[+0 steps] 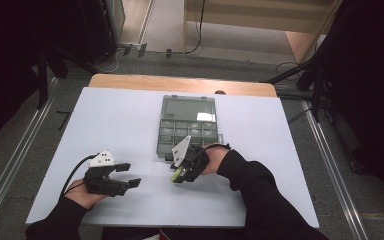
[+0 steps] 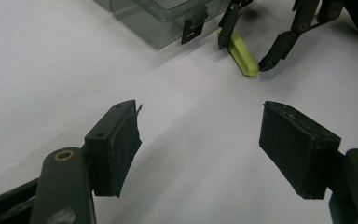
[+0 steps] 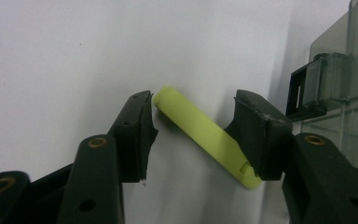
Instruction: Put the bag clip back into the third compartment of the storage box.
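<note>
Yellow-green bar (image 3: 205,135) flat, perhaps plastic

Open compartment box (image 1: 187,125); white table (image 1: 105,125)

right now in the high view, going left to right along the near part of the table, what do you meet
left gripper, black, with a grey three-cornered plate on top, jaws apart over bare white tabletop → small yellow-green plastic bar lying on the table → right gripper, black, its jaws either side of that bar
</note>
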Motion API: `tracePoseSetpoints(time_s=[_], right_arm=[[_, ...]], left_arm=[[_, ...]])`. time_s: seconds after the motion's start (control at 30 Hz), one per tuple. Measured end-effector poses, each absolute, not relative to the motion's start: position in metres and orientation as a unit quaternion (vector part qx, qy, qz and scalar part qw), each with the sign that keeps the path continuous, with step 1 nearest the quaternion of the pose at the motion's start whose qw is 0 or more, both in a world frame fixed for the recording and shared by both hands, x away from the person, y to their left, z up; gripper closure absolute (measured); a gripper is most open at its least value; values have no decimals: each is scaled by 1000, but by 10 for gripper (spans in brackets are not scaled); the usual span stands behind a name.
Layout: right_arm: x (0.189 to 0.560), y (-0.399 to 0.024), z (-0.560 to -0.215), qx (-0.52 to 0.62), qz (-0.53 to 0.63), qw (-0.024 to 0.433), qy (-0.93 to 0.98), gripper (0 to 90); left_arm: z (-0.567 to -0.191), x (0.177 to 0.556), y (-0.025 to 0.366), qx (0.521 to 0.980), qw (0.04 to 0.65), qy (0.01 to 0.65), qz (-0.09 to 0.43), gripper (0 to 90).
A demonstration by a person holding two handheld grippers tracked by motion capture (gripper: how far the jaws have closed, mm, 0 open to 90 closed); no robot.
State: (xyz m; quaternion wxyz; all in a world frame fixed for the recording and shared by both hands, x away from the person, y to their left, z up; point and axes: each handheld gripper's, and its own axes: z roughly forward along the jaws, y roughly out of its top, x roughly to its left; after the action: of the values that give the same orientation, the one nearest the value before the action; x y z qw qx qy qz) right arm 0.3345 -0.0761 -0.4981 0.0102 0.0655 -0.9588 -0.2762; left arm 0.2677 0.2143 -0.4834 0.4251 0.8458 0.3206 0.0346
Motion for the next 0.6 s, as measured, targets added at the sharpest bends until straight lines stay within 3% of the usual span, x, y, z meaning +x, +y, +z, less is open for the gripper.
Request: tracePoseSetpoints(time_s=[0.6], right_arm=[[337,-76,-497,37,-276,20,-960,782]], left_arm=[[-484,268,214,849,421,317,37,278]])
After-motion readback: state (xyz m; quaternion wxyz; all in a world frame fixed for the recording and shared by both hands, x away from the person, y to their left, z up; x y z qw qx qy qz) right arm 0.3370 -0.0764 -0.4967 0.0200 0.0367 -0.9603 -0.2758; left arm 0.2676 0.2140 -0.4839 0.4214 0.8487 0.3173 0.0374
